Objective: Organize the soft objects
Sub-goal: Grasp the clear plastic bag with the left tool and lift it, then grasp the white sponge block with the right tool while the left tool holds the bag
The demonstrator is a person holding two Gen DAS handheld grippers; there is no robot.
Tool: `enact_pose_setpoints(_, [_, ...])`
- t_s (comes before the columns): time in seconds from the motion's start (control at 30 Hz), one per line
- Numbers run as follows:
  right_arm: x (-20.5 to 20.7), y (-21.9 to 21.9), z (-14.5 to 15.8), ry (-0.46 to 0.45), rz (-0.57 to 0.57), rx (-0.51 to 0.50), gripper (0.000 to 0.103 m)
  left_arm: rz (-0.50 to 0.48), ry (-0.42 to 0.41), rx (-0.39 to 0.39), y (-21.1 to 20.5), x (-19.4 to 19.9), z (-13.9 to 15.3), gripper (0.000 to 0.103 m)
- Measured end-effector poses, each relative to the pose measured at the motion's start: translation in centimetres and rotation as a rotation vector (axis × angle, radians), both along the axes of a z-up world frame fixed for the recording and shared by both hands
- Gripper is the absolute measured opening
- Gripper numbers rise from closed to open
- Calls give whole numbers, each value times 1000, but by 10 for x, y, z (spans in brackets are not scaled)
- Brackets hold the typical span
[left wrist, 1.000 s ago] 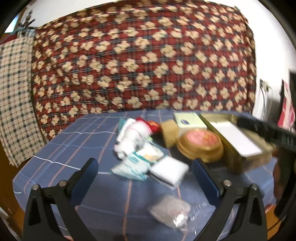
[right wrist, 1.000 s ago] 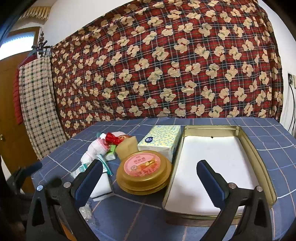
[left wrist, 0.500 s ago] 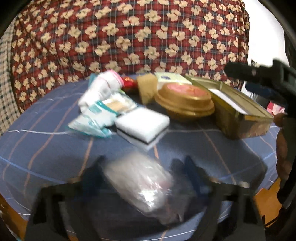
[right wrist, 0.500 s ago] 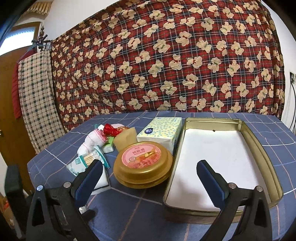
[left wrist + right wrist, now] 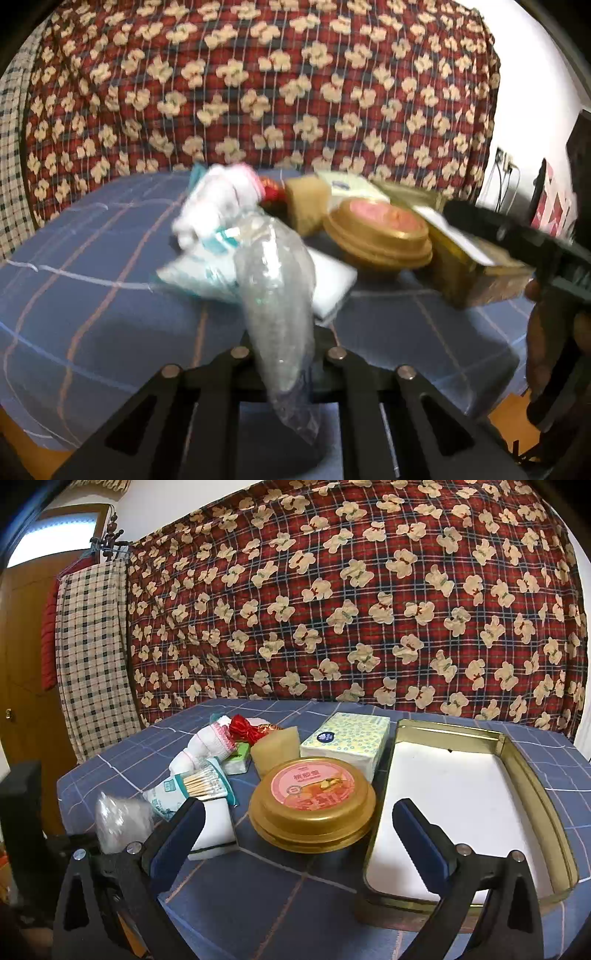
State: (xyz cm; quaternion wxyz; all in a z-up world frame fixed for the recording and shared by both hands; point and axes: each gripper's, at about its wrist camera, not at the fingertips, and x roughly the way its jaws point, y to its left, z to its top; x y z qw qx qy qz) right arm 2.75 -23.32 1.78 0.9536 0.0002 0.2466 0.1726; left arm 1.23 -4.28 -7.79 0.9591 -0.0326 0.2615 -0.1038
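Observation:
A crumpled clear plastic bag stands up between the jaws of my left gripper, which are closing and pinch its lower part above the blue checked tablecloth. In the right wrist view the same bag shows at the lower left. My right gripper is open and holds nothing, hovering before a round gold tin and a gold rectangular tray with a white bottom. Soft items lie in a cluster: a white sponge, a yellow sponge, a tissue pack and a rolled white-pink cloth.
A cotton swab packet, a small green pack and a red ribbon lie among the cluster. A red bear-print blanket hangs behind the table. A person's hand holds the right tool at the table's right edge.
My left gripper dropped toward the clear bag, closed from wide open onto it, and the bag now stands lifted between the jaws. The right gripper shifted slightly and stays open.

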Motion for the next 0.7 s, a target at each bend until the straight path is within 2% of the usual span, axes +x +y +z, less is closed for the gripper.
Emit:
enact_pose_setpoints(0.2, [0,9,-3,9,43,6,102,70,-61,-33,28,5,23,8])
enact_pose_setpoints(0.33, [2,35,-7,-4,117,-48,101,133,-85,-51,41,12,29,8])
enact_pose_setpoints(0.37, [3,41,-7,-8,132,-59,96,147,-91,-53,44,14,29,8])
enact_pose_setpoints(0.4, [5,48,-8,-9,149,-69,85,163,-93,-55,47,15,28,8])
enact_pose_setpoints(0.47, [10,59,-11,11,181,-84,74,183,-87,-70,55,17,24,8])
enact_pose_setpoints(0.7, [25,93,-29,81,254,-136,74,212,-94,-93,71,18,23,8])
